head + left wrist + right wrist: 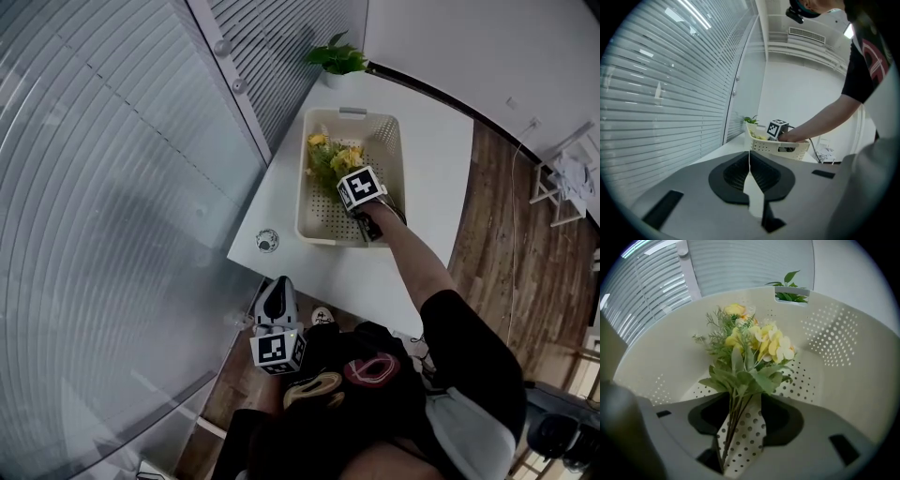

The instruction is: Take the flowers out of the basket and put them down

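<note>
A bunch of yellow flowers (330, 157) with green leaves lies in a cream perforated basket (352, 115) on the white table (436, 159). My right gripper (345, 183) reaches down into the basket from its near side. In the right gripper view the flowers (757, 343) lie on the basket (661, 352) floor, their stems running between the jaws of the right gripper (743, 400). The jaws stand open, with dotted floor showing beside the stems. My left gripper (278, 292) hangs below the table's near edge; in its own view the left gripper (750, 157) is shut on nothing.
A small potted plant (336, 58) stands at the table's far corner behind the basket. A small round glass object (267, 241) sits near the table's left front corner. Slatted blinds (141, 187) run along the left side. A white rack (567, 183) stands on the wooden floor.
</note>
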Available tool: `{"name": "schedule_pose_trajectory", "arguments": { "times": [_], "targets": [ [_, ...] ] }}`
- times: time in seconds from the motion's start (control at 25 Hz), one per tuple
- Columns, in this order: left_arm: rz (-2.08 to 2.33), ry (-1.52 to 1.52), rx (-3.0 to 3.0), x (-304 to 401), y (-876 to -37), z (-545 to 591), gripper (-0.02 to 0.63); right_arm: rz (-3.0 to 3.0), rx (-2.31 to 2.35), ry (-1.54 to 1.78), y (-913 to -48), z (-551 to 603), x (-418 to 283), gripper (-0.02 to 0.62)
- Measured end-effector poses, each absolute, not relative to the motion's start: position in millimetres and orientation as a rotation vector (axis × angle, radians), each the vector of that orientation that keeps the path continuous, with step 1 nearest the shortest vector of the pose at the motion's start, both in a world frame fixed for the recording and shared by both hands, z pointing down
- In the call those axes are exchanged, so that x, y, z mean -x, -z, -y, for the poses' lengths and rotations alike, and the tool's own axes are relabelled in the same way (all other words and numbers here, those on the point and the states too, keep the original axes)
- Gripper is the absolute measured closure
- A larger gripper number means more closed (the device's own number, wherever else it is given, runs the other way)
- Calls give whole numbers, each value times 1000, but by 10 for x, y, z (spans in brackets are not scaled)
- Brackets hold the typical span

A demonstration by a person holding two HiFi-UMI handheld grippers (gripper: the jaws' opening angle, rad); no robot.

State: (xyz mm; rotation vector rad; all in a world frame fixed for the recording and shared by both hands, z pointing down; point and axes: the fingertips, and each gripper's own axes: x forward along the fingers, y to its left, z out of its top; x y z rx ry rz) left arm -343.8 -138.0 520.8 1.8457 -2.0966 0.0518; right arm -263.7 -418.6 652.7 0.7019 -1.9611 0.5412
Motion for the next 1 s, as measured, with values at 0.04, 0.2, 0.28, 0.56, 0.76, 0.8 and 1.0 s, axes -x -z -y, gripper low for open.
{"name": "schedule_pose_trajectory", "arguments": {
  "times": [0.04, 0.2, 0.28, 0.56, 0.76, 0.8, 1.0],
  "targets": [
    [2099, -54, -1839, 3452, -5215, 1375, 588, 1958, -708, -535, -6543, 4186, 2633, 380],
    [2093, -66, -1841, 3426, -5230, 1383, 588, 1968, -729, -487, -6552, 4200, 2642, 390],
    [2085, -69, -1852, 3389, -5223, 1401, 588, 1985, -729, -459, -6537, 4204, 2656, 394],
    [2085, -67, -1861, 3295, -5190, 1418, 588, 1997, -737, -469, -6539, 4184, 2637, 509],
    [2107, -84, -1871, 3306, -5137, 1427, 588, 2028, -805, -459, -6466, 4258, 2554, 545],
    [2108, -80, -1871, 3304, -5129, 1425, 588, 2037, -808, -440, -6438, 4264, 2551, 546],
    [2109, -80, -1864, 3336, -5159, 1405, 588, 2098, -838, -414, -6217, 4350, 2615, 548]
  ]
}}
